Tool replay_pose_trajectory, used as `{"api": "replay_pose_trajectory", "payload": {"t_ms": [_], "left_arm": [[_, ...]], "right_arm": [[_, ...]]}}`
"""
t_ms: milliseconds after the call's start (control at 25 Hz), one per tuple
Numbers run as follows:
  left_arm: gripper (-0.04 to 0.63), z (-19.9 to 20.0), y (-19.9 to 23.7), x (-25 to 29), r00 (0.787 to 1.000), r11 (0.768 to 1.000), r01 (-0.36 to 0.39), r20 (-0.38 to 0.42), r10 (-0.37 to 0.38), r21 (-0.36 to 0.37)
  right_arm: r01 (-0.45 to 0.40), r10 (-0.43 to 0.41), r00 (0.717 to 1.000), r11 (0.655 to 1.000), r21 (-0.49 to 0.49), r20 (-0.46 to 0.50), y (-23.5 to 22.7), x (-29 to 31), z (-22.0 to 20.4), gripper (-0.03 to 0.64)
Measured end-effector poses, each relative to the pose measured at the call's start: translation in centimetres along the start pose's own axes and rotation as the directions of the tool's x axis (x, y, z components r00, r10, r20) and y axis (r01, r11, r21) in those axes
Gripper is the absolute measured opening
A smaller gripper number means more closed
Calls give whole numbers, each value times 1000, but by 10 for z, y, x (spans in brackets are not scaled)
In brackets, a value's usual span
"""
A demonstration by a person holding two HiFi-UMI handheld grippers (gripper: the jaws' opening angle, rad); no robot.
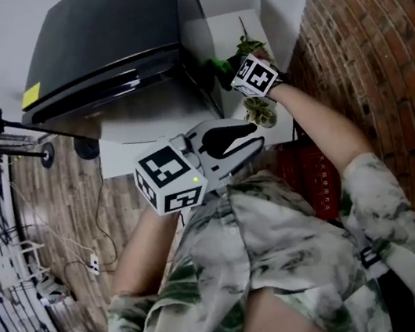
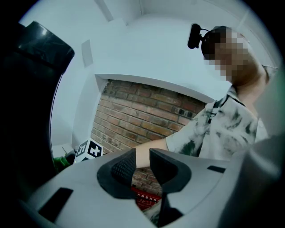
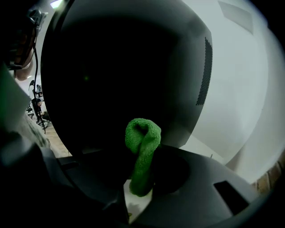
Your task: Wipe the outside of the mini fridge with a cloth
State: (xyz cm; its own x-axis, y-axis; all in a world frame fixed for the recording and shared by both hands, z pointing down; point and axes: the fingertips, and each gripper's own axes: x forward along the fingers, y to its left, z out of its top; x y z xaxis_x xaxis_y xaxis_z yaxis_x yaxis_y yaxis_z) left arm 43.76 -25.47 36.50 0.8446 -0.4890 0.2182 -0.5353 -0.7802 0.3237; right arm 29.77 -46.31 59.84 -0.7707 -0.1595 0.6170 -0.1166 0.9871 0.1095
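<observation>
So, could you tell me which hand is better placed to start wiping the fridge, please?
Right. The right tongs grip the green cloth close to the black mini fridge; the left tongs are open, empty and held back by the person's shirt.

Mini fridge (image 1: pixel 99 45): one. Green cloth (image 3: pixel 141 156): one. Claws: two (left claw (image 2: pixel 141 167), right claw (image 3: pixel 143 178)). Marker cubes: two (left cube (image 1: pixel 169 180), right cube (image 1: pixel 255 76)). Person (image 1: pixel 289 266): one. Leafy plant (image 1: pixel 247 41): one. Brick wall (image 1: pixel 363 54): one.
</observation>
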Motion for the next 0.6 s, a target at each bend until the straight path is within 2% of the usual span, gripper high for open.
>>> {"api": "replay_pose_trajectory", "payload": {"t_ms": [120, 240, 600], "left_arm": [[106, 2, -1, 0, 1000, 1000, 4, 5, -4, -4], [106, 4, 0, 1, 1000, 1000, 7, 11, -7, -6], [106, 9, -1, 7, 999, 1000, 22, 28, -22, 2]], "right_arm": [[43, -43, 998, 999, -6, 34, -26, -18, 18, 117], [100, -98, 990, 995, -9, 100, -59, -48, 55, 117], [271, -237, 932, 958, -94, 275, -133, -127, 189, 117]]}}
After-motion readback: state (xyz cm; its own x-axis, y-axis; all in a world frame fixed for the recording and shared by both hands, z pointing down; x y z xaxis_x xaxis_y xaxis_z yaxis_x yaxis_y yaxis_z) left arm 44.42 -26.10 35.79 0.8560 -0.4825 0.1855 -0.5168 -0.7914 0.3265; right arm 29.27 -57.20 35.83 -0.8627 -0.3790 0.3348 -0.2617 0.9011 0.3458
